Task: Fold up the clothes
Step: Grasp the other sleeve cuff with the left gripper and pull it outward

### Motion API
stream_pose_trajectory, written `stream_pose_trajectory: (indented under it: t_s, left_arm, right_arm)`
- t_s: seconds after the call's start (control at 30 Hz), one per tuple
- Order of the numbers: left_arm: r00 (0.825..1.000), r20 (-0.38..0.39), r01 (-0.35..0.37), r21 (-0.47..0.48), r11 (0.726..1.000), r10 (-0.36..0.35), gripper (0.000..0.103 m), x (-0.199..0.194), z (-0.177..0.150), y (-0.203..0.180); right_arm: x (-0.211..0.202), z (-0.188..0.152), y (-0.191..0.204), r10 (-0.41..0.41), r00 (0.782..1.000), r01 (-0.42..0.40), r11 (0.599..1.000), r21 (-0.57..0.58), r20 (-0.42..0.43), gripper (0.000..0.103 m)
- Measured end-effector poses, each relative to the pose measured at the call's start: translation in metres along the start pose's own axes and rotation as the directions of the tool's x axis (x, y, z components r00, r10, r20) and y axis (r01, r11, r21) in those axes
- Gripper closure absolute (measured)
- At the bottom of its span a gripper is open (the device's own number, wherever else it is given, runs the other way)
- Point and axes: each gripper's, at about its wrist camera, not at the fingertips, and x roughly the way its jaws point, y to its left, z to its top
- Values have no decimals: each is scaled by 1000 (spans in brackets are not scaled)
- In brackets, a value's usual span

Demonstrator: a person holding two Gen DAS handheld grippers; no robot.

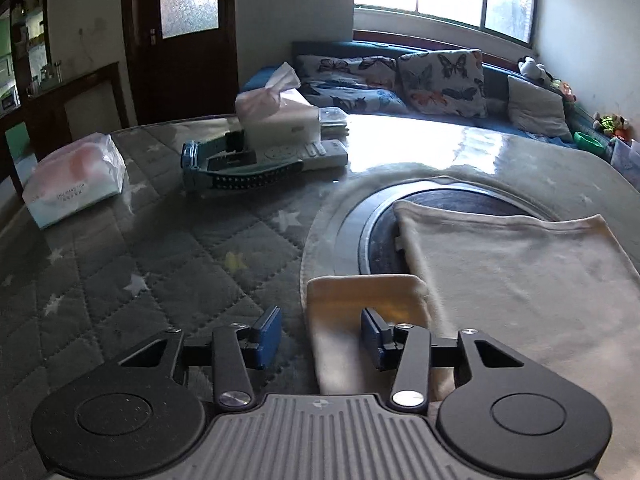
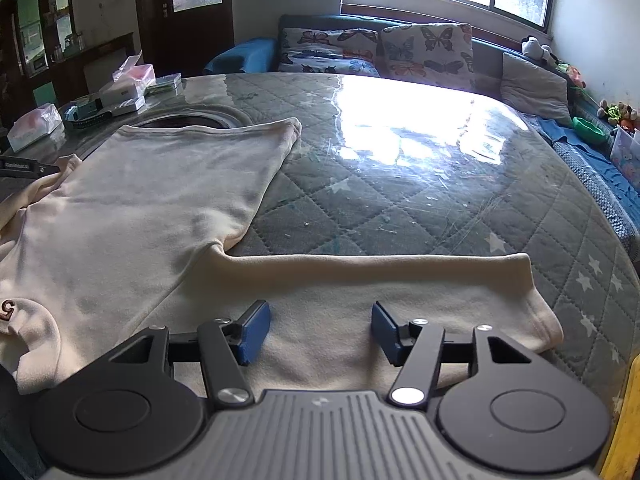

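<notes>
A cream long-sleeved shirt (image 2: 152,208) lies spread flat on the quilted grey table cover under glass (image 2: 400,184). Its right sleeve (image 2: 380,276) stretches out to the right, cuff at the far end. My right gripper (image 2: 320,330) hovers open just over that sleeve, blue pads wide apart. In the left wrist view the shirt's body (image 1: 520,272) fills the right side and the left sleeve's cuff (image 1: 360,300) lies below my left gripper (image 1: 320,334), which is open over the cuff's left edge. The left gripper's tip (image 2: 28,169) shows at the right wrist view's left edge.
Two tissue packs (image 1: 76,180) (image 1: 276,112), a remote (image 1: 304,154) and a blue-black tool (image 1: 236,168) sit at the table's far left. A round recess (image 1: 420,216) in the table lies under the shirt's hem. A sofa with butterfly cushions (image 2: 400,50) lies beyond the table.
</notes>
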Motion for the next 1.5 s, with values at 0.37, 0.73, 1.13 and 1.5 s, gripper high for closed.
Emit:
stream_pose_trajectory:
  t_s: [0.37,0.73,1.13,1.5]
  left_arm:
    - [998,52,-26,-42,999,28,100,-13,-4,18]
    - [971,143,-160,-212,964,192,100,-86,-30,87]
    - [964,54,-243,-212,947,260,95,-106,-74,127]
    - [980,77,-174,-114,978,183,95,-100,-53,103]
  right_arm:
    - [1,-1,0,-4,1000,4,1000,3,9,41]
    - [1,-2,0,-5,1000,5,1000,-4,15,41]
    - [2,0,2,-5,1000,6,1000,-10,16,40]
    - [3,1,2,-7,1000,7,1000,-9,15,39]
